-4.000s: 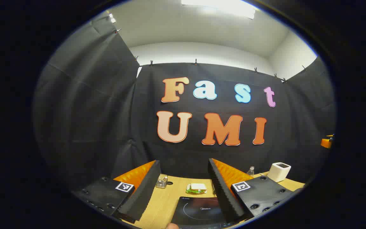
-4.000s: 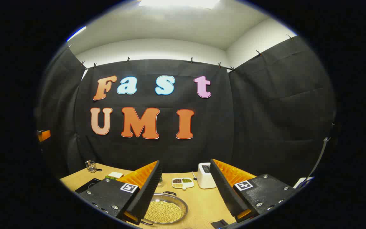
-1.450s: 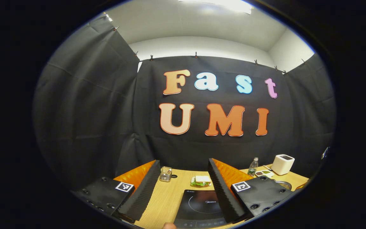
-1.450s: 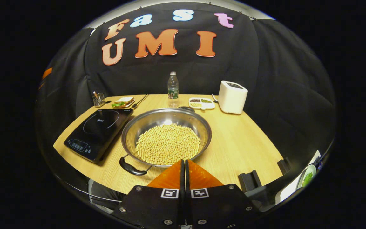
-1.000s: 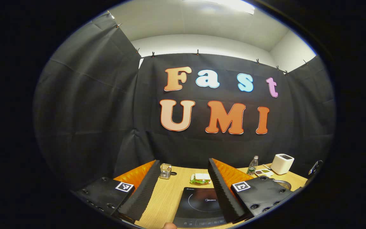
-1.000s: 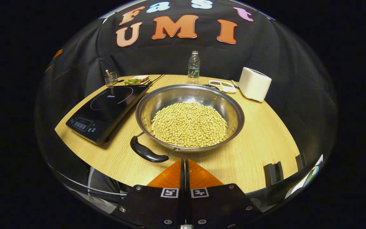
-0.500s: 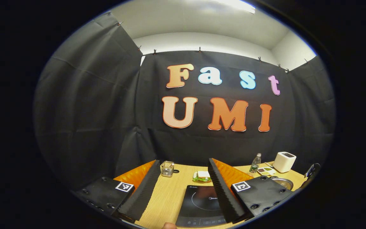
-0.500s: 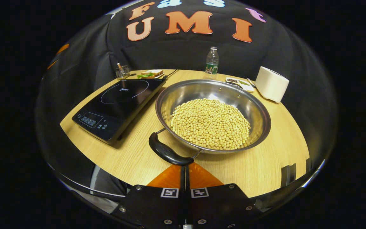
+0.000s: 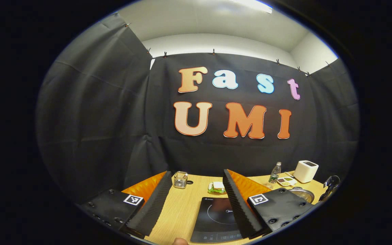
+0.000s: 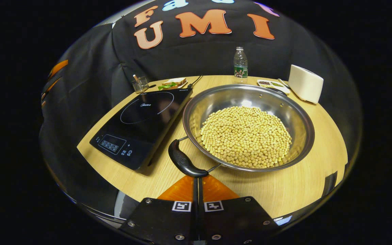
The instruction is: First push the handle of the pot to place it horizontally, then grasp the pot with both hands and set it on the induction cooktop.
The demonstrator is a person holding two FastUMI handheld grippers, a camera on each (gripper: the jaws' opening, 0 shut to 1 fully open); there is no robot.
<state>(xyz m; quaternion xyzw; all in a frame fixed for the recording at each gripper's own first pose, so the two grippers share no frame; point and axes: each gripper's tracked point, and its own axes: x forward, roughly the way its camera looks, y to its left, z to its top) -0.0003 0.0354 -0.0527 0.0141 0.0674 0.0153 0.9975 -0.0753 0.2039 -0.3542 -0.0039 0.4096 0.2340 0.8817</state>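
In the right gripper view a steel pot (image 10: 231, 97) full of pale beans stands on the wooden table (image 10: 305, 183), just right of the black induction cooktop (image 10: 145, 122). Its black near handle (image 10: 183, 162) points to the front left; the far handle (image 10: 282, 91) peeks over the back rim. My right gripper (image 10: 196, 177) is shut, and its tips touch the near handle's end. In the left gripper view my left gripper (image 9: 196, 173) hangs open above the cooktop (image 9: 216, 217) with nothing between its fingers. The pot's rim (image 9: 303, 194) shows at the far right.
At the back of the table stand a water bottle (image 10: 240, 64), a white box-shaped appliance (image 10: 305, 83), a divided dish (image 10: 272, 85), a sandwich (image 10: 172, 83) and a small glass holder (image 10: 140, 84). The table's front edge is right below my right gripper.
My right gripper closed, tipped down toward the table and came up against the pot's near handle. The handle now lies further round to the pot's left. The left gripper barely shifted.
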